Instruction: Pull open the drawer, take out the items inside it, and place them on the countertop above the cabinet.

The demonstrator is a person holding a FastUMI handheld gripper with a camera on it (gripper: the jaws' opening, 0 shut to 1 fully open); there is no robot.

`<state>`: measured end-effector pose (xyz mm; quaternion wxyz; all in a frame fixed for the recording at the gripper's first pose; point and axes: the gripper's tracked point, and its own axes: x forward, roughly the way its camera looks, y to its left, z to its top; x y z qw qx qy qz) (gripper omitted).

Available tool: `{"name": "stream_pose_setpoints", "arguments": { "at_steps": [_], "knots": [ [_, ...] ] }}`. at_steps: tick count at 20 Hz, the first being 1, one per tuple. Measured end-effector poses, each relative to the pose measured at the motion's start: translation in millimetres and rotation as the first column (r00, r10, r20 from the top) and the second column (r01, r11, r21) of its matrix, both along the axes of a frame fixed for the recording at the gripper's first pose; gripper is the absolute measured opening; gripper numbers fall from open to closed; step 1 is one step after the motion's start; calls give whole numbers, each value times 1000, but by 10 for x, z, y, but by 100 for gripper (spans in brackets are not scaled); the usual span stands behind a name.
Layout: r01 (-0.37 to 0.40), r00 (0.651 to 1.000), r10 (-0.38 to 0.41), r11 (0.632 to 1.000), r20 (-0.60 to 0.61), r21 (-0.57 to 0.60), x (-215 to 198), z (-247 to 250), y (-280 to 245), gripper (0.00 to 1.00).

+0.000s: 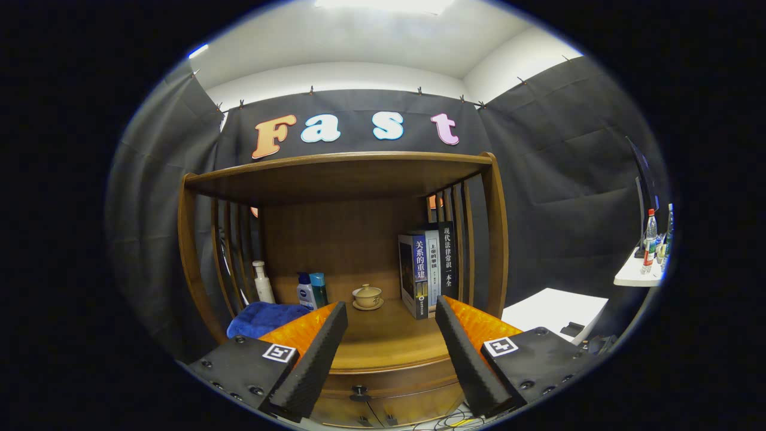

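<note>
A wooden cabinet stands ahead, its countertop (383, 341) running between and beyond my fingers. Below the countertop's front lip sits the drawer (389, 401), closed, with a dark knob (359, 393) low between my fingers. My gripper (392, 314) is open, its two black ribbed fingers (317, 359) spread wide with nothing between them, held above the drawer front and apart from the knob. What is inside the drawer is hidden.
On the countertop stand a blue towel (263, 317), a white pump bottle (262, 282), two small blue bottles (311, 290), a lidded tea cup on a saucer (367, 297) and upright books (426, 272). A shelf roof (341, 173) spans above. White tables (553, 308) with bottles lie to the right.
</note>
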<state>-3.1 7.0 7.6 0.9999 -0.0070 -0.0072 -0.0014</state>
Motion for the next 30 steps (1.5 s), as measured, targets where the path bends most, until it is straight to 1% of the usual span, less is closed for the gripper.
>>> {"name": "stream_pose_setpoints", "arguments": {
  "at_steps": [4, 8, 14, 17, 21, 26, 30],
  "knots": [
    [-4, 1000, 4, 1000, 13, 0, -10, 45, 39, 98],
    [-6, 1000, 6, 1000, 11, 6, -6, -23, 80, 98],
    [-50, 998, 48, 998, 36, 36, 72, -228, 227, 98],
    [-59, 998, 58, 997, 27, 54, 173, -492, 255, 98],
    [-74, 997, 73, 997, 10, 30, 317, -974, 281, 98],
    [-103, 992, 104, 995, -74, 7, 479, -1708, 342, 98],
    [-99, 988, 96, 995, -121, -24, 521, -2131, 339, 98]
  ]
}}
